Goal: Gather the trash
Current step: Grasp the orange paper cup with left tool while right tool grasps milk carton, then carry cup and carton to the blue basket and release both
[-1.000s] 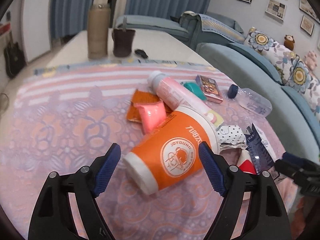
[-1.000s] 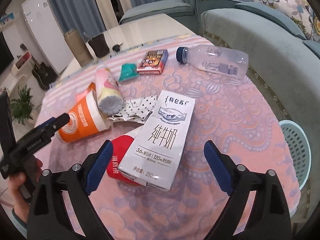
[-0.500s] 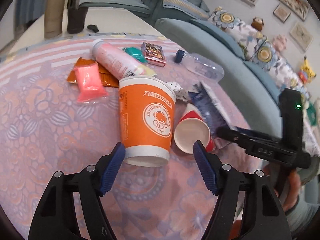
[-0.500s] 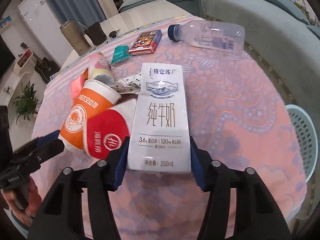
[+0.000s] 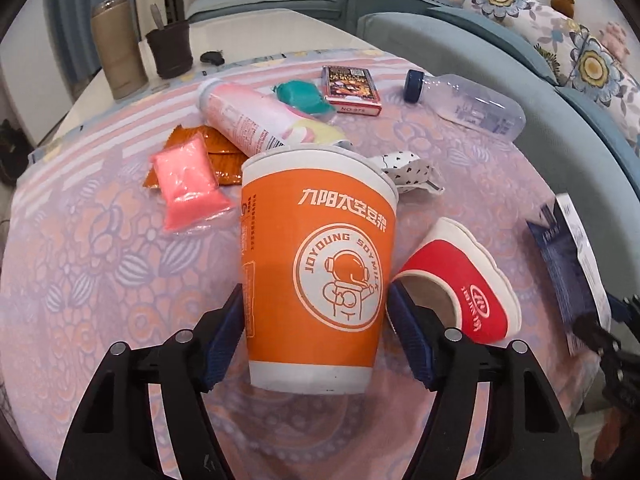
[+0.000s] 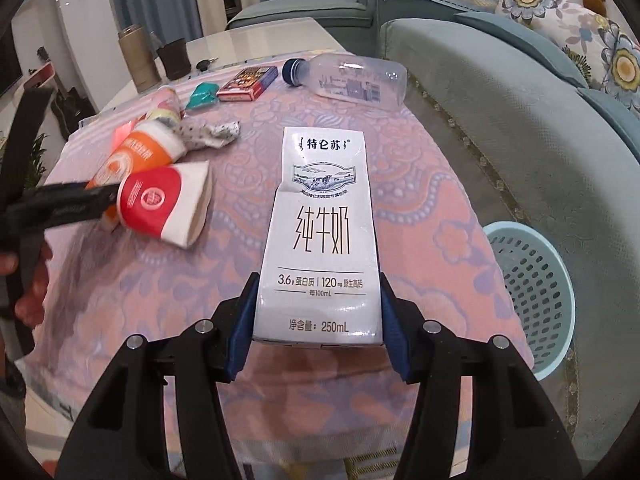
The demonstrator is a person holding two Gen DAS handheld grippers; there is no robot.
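Two grippers, each pinching one item of trash over the surface (image 6: pixel 420 200), which carries a pink and lilac patterned cloth. Left gripper (image 5: pixel 314 330): blue pads pressed against both sides of the orange paper cup (image 5: pixel 318 264), near its base; in the right wrist view the cup lies tilted, mouth pointing away. Right gripper (image 6: pixel 316 322): pads clamped on the lower end of the white milk carton (image 6: pixel 322 236), label marked 250mL facing up. Just beside the orange cup, a red and white paper cup (image 6: pixel 166 206) lies on its side, squashed. Behind it, a crumpled polka-dot wrapper (image 6: pixel 210 134). Further back on the surface: pink cylindrical tube (image 5: pixel 240 114) on its side, pink sachet (image 5: pixel 186 182) partly overlapping an orange packet (image 5: pixel 202 146), teal wrapper (image 5: pixel 302 96), small red card box (image 5: pixel 350 86), clear plastic bottle (image 6: pixel 350 78) with a blue cap lying near the sofa-side edge. Light blue perforated basket (image 6: pixel 532 300) stands on the floor at the right, between the surface and the grey-green sofa (image 6: pixel 520 120).
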